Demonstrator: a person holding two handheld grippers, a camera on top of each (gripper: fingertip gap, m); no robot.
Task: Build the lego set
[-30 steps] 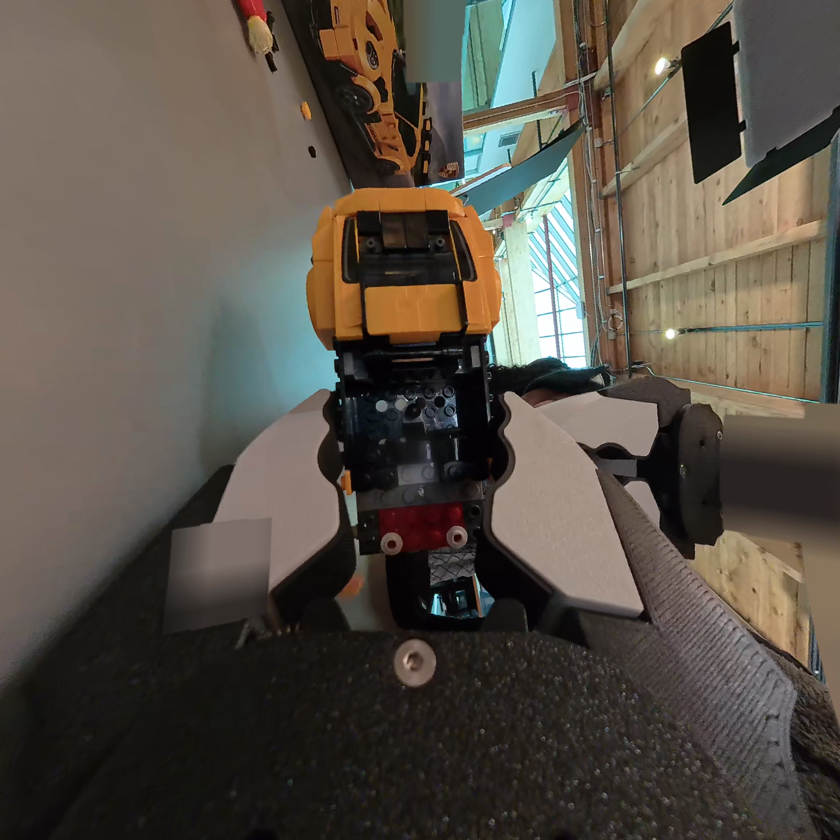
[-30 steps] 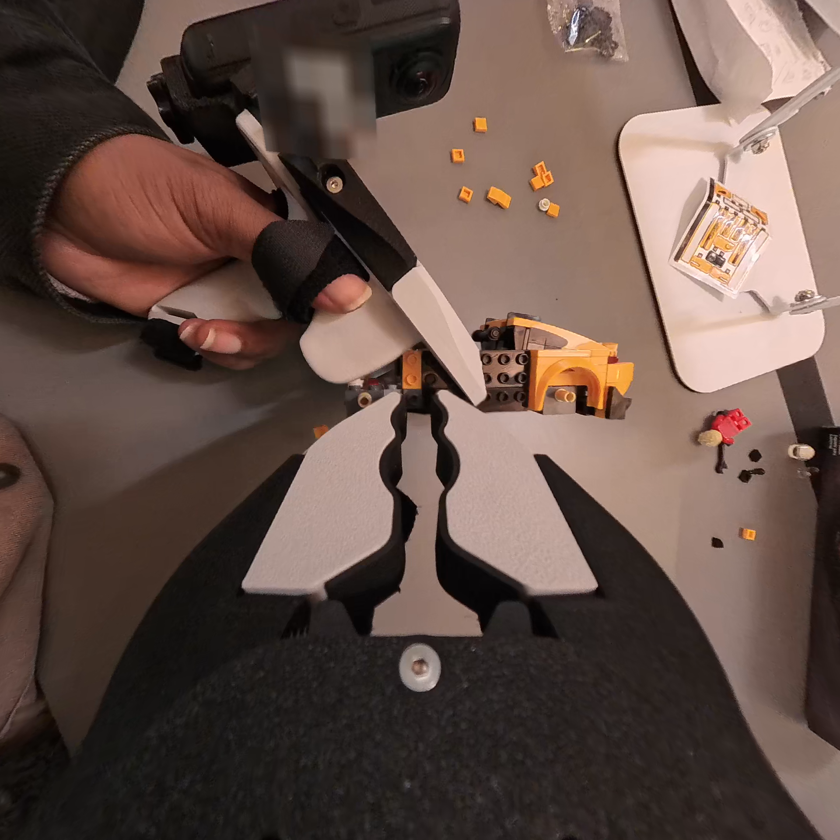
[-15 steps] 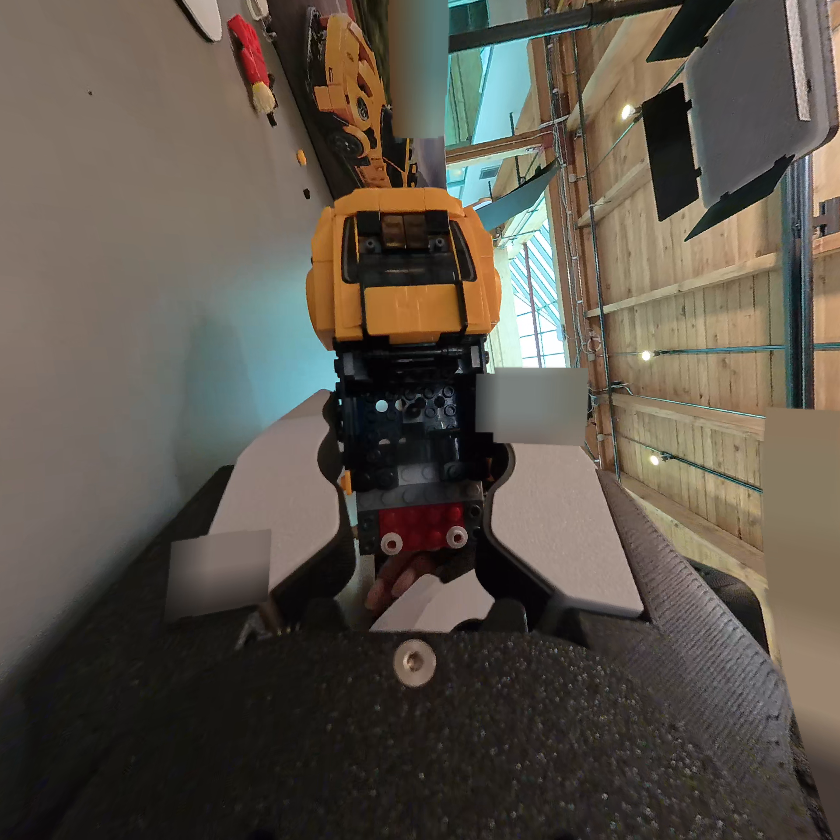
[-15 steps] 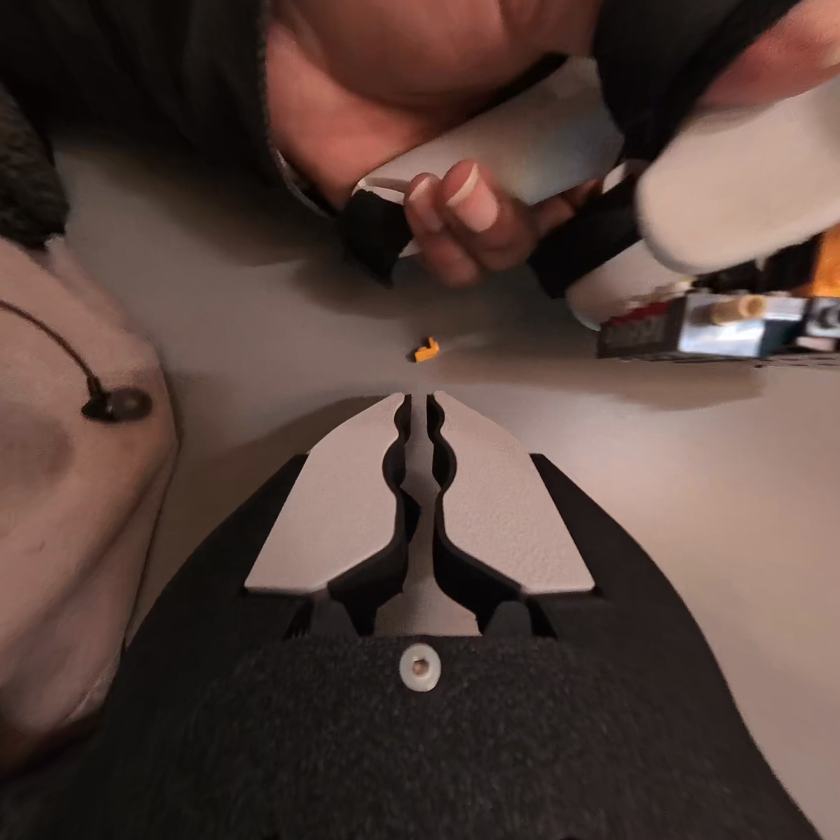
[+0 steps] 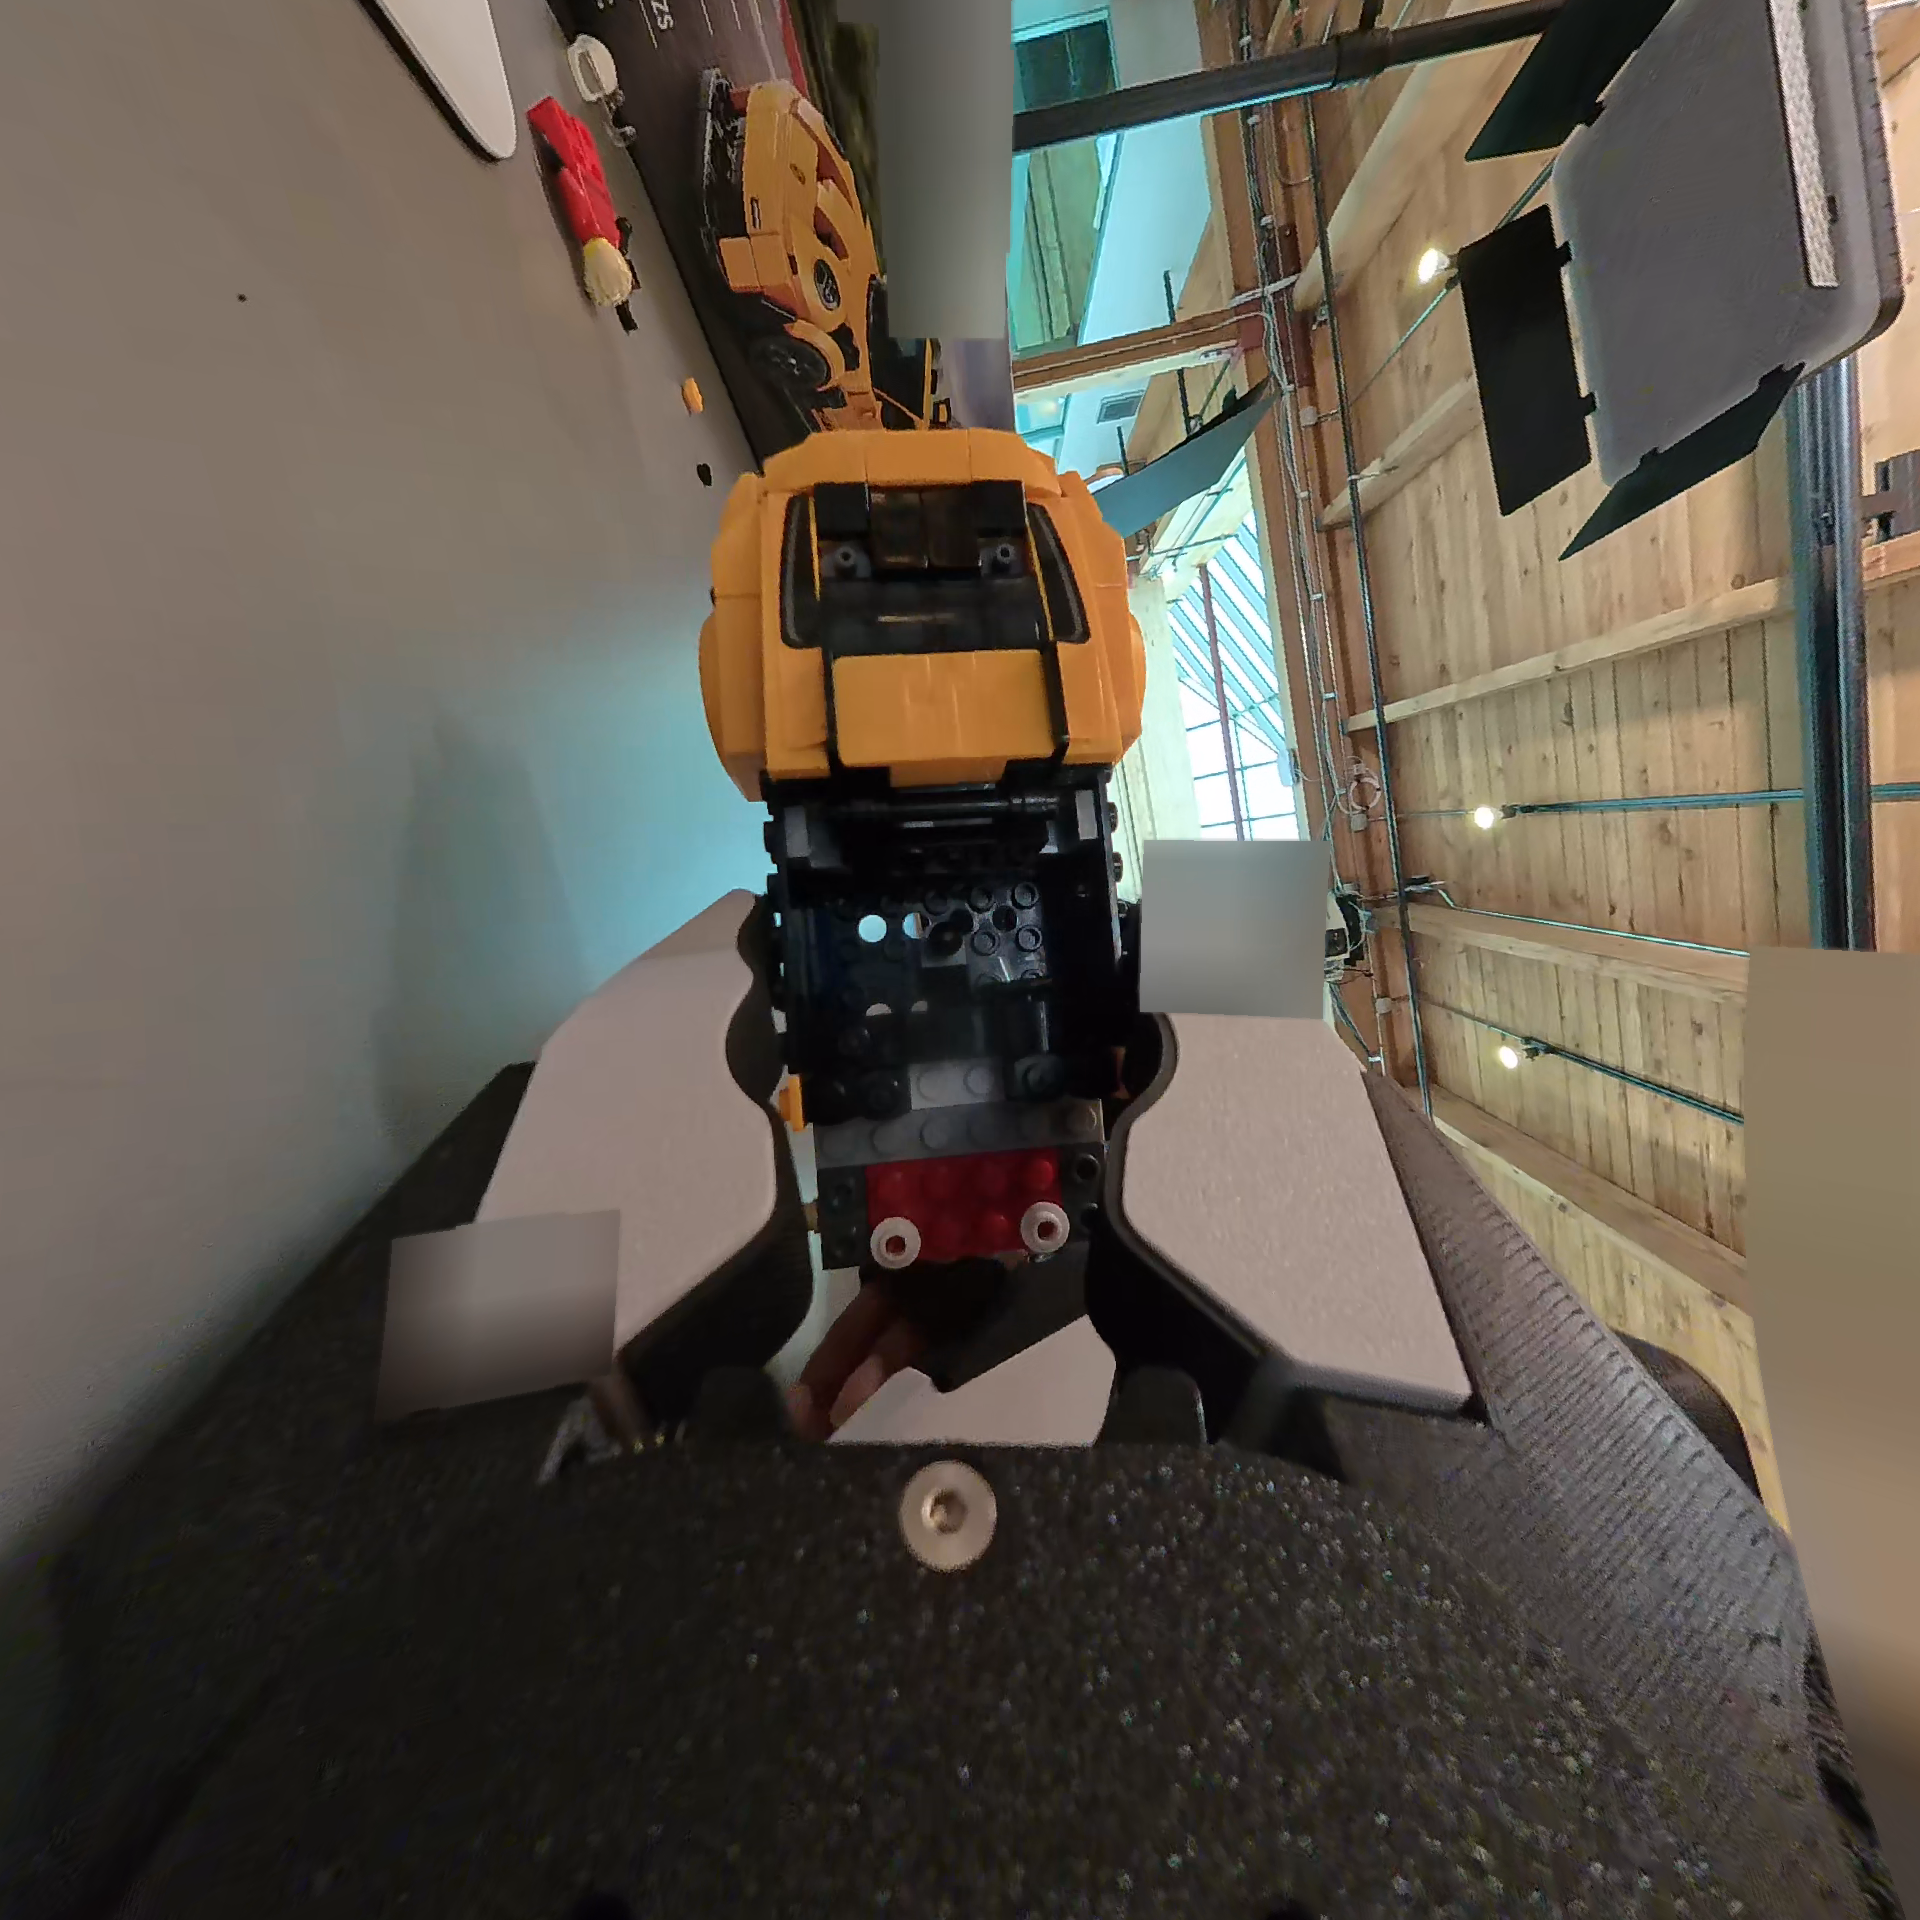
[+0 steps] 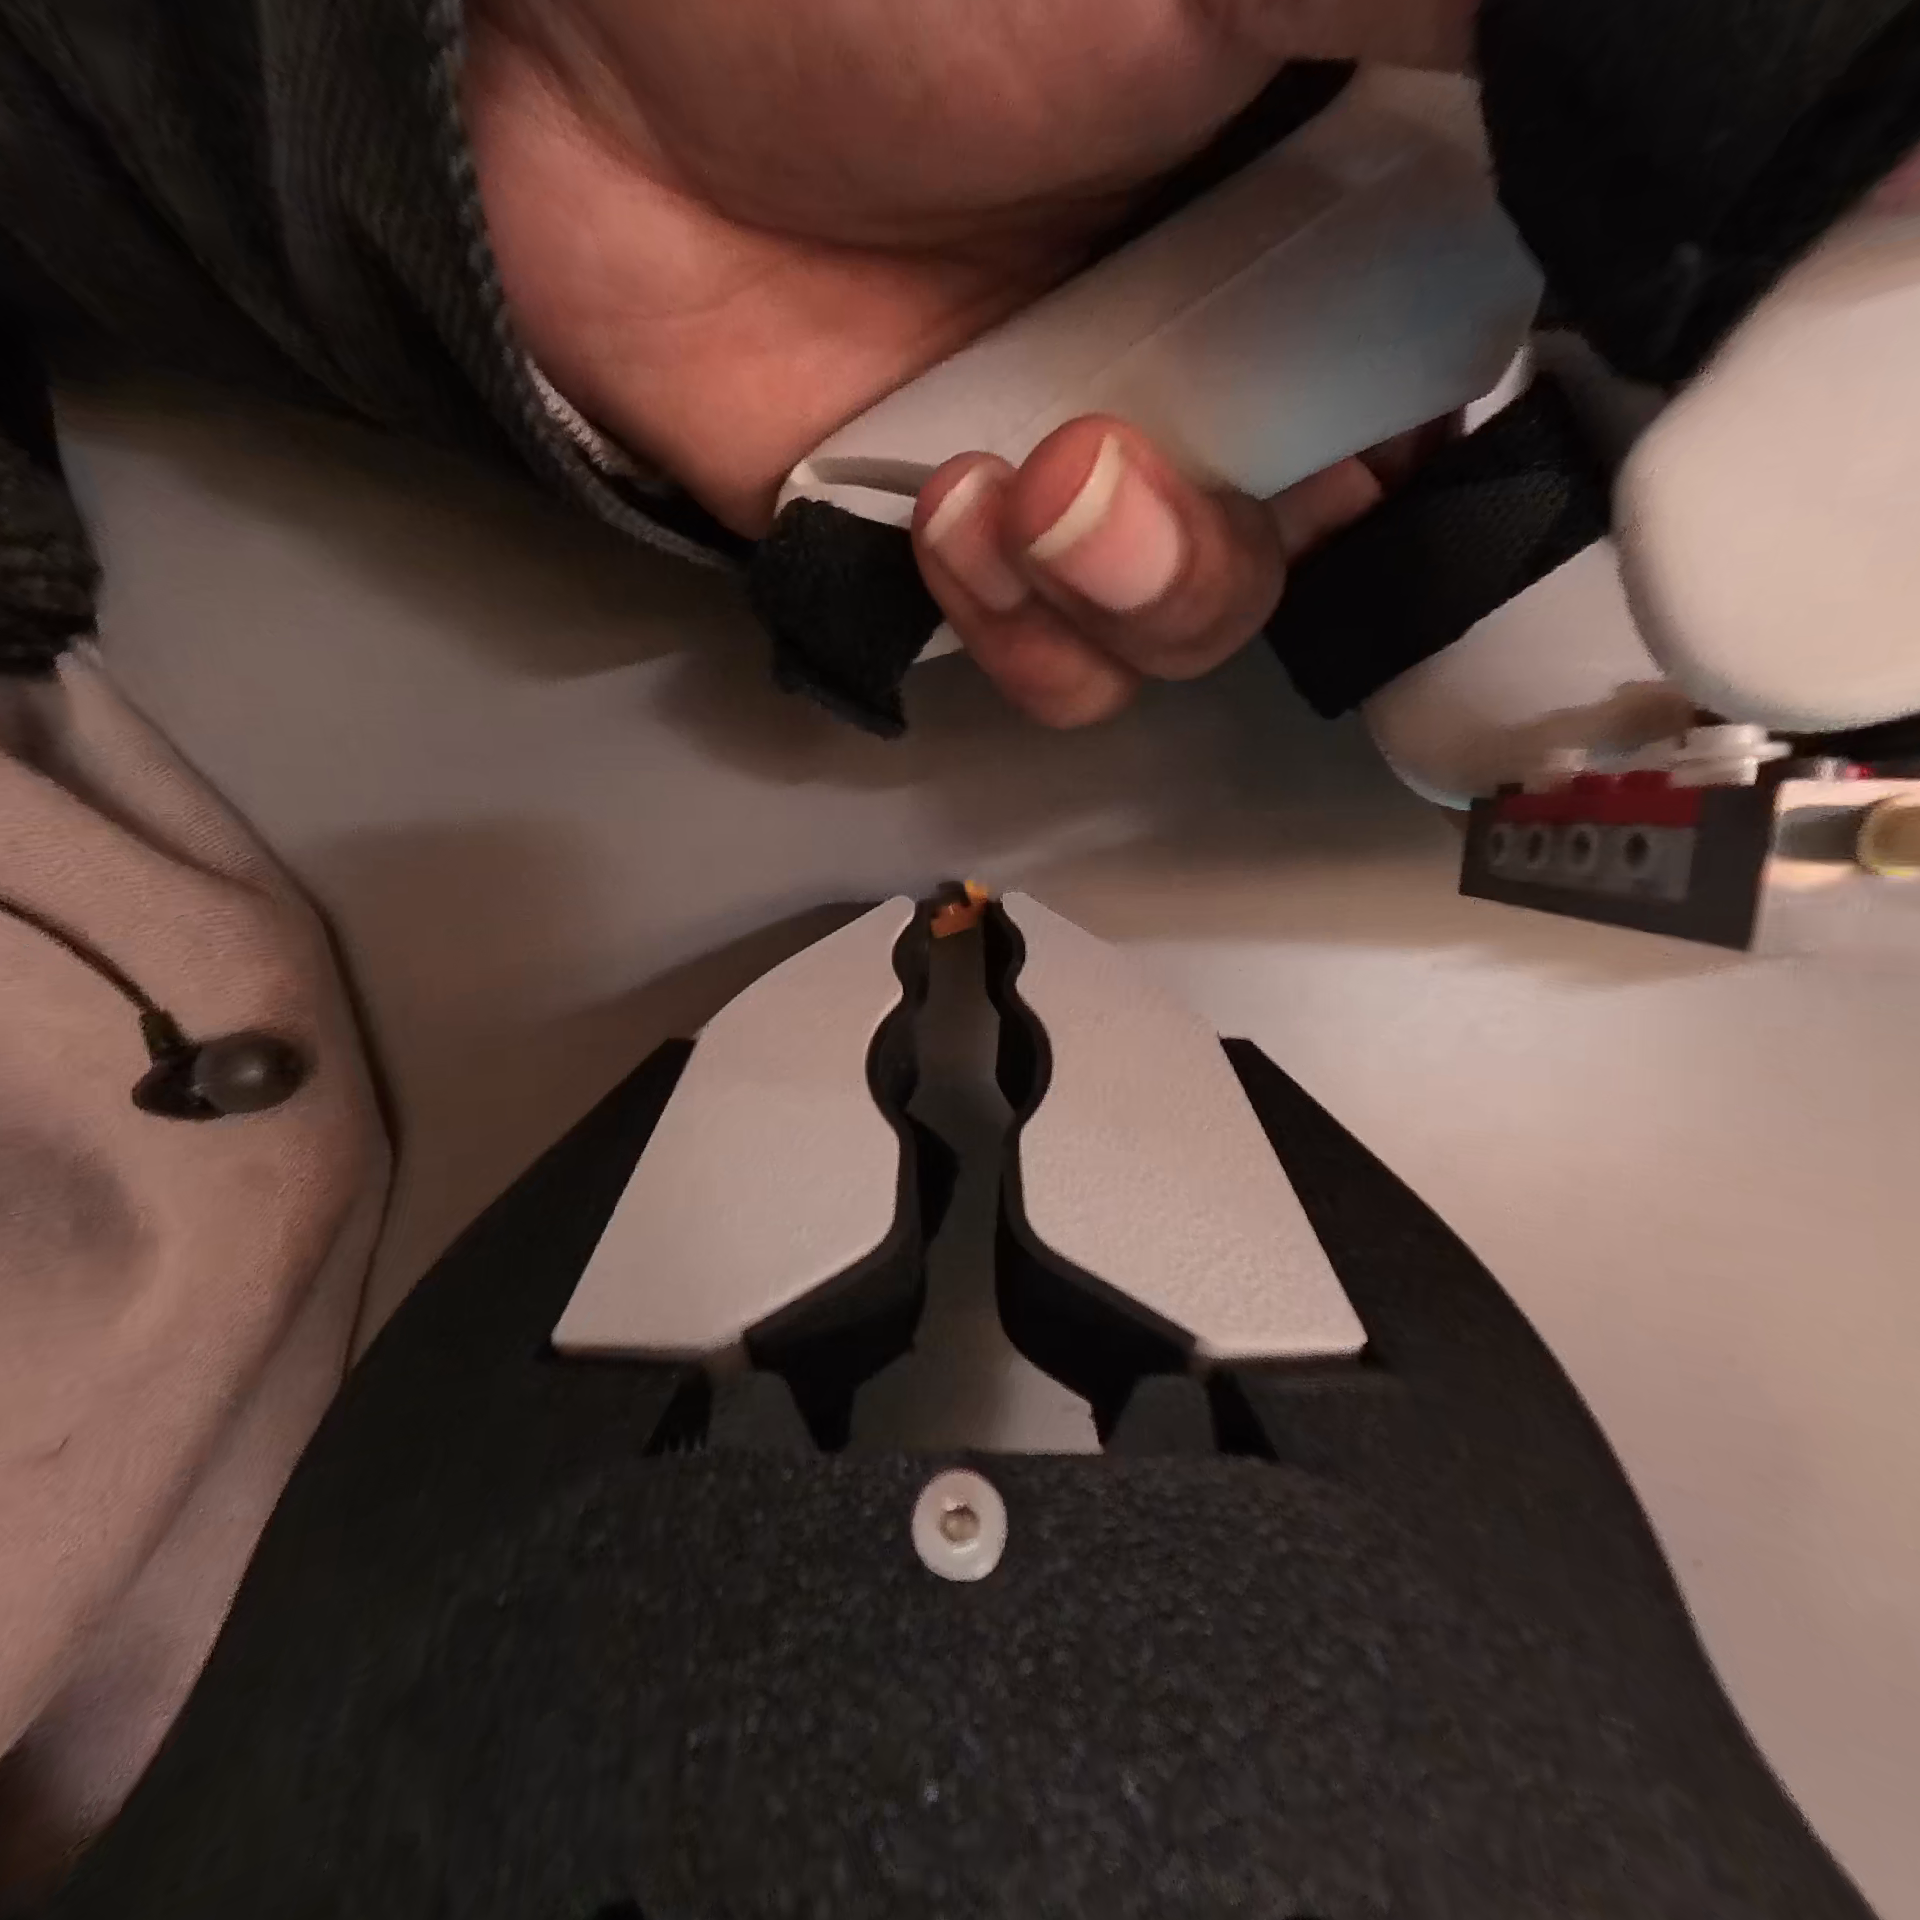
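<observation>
My left gripper (image 5: 945,935) is shut on a toy brick car (image 5: 925,686) with an orange body, black chassis and red rear block. Both pads press its black sides and hold it above the grey table (image 5: 260,727). In the right wrist view the car's rear end (image 6: 1621,862) shows at the right, under the left gripper's white finger (image 6: 1766,582), which a hand (image 6: 1070,582) holds. My right gripper (image 6: 956,914) is low over the table (image 6: 1455,1143), its jaws narrowly apart. A tiny orange brick piece (image 6: 954,920) lies between its fingertips, and the pads do not clearly press it.
A red toy figure (image 5: 577,187), a small orange piece (image 5: 691,395) and a box picturing an orange car (image 5: 800,239) lie on the table beyond the car. A beige garment with a dark button (image 6: 223,1075) lies at the left of the right wrist view.
My right gripper left the car's side, swung down to the table and came over the tiny orange piece; its jaws narrowed, then parted slightly around it. My left gripper kept its hold, tilting slightly.
</observation>
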